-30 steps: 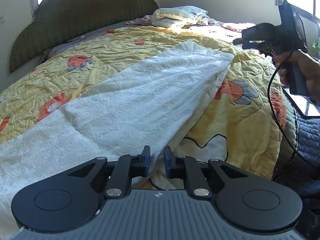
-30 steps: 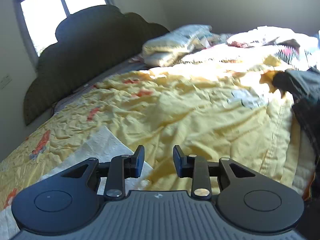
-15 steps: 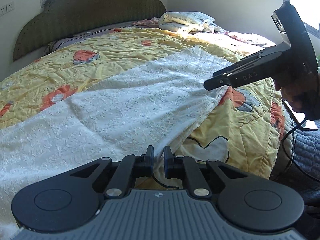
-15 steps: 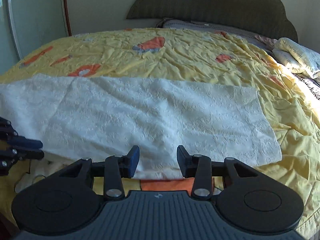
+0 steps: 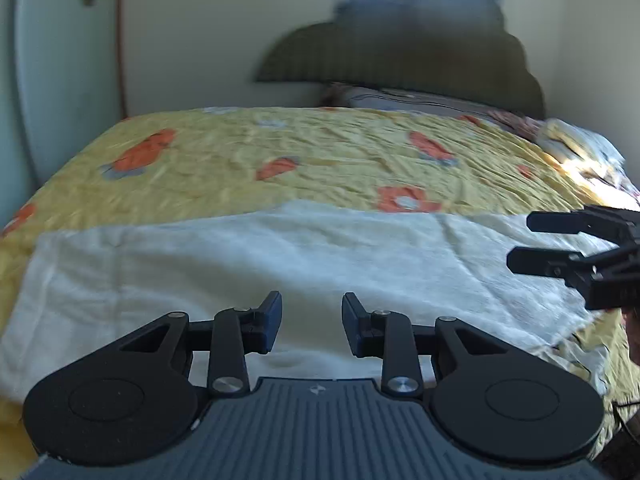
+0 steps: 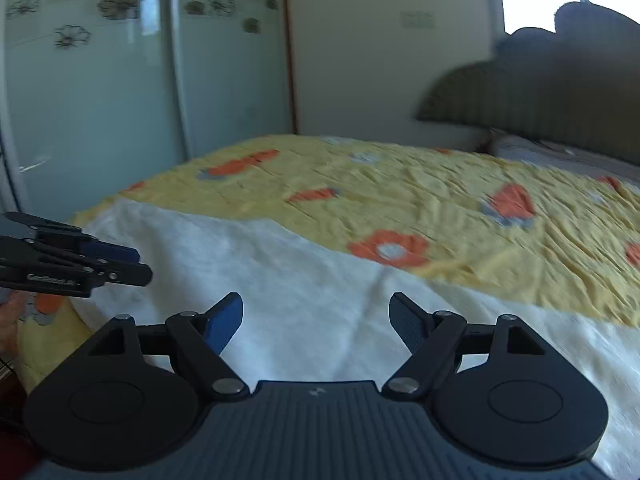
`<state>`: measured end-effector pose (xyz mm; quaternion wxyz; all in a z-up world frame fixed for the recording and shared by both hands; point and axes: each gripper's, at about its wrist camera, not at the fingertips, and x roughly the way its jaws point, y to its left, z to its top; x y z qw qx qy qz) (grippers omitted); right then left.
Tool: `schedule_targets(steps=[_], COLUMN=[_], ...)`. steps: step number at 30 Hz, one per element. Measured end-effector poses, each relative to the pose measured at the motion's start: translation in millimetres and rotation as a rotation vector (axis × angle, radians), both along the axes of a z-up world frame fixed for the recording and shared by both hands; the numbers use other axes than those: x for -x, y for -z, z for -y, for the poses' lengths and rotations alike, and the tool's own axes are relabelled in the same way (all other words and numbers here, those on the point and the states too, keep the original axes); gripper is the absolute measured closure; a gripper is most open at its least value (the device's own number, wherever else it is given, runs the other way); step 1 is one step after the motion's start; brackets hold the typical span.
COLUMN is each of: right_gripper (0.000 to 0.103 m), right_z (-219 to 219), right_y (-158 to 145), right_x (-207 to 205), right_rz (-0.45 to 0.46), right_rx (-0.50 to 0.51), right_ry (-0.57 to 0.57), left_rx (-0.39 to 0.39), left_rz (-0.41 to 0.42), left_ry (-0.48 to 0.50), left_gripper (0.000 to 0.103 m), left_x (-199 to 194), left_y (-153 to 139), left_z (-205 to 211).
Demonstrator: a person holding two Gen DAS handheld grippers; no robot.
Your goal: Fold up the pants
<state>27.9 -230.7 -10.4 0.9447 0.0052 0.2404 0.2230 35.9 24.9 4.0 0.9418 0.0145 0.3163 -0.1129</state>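
Note:
White textured pants (image 5: 280, 256) lie spread flat in a long strip across the near side of the bed; they also show in the right wrist view (image 6: 312, 292). My left gripper (image 5: 310, 314) is open and empty, just above the near edge of the pants. My right gripper (image 6: 316, 312) is open wide and empty over the pants. The right gripper also shows at the right of the left wrist view (image 5: 520, 240), over the right end of the pants. The left gripper shows at the left of the right wrist view (image 6: 138, 266), over the left end. Both views are blurred.
The bed has a yellow quilt (image 5: 320, 160) with orange flowers and a dark padded headboard (image 5: 420, 52) at the far side. Folded bedding (image 5: 580, 152) lies at the far right. Glass wardrobe doors (image 6: 100, 80) stand past the left end of the bed.
Both cameras have swung round to face across the bed. Both grippers have opened wider. They now hover over opposite ends of the pants.

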Motion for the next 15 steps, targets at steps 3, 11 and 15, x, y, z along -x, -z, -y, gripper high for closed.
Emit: schedule_targets(steps=[3,11,15], right_gripper=[0.033,0.048,0.073], right_z=[-77.9,-234.7,-269.7], right_y=[-5.7,13.1,30.3], right_x=[-9.0,13.4,14.8], right_rz=[0.092,0.267,0.321], right_rx=[0.065,0.267,0.408], right_ry=[-0.213,-0.676,-0.687], left_rx=[0.019,0.331,0.501], left_rz=[-0.029,-0.182,-0.236], left_ry=[-0.231,-0.578,-0.58], left_gripper=[0.063,0.063,0.063], left_x=[6.2,22.4,21.4], left_y=[-8.8,-0.4,9.8], left_z=[-58.5,-178.5,-196.4])
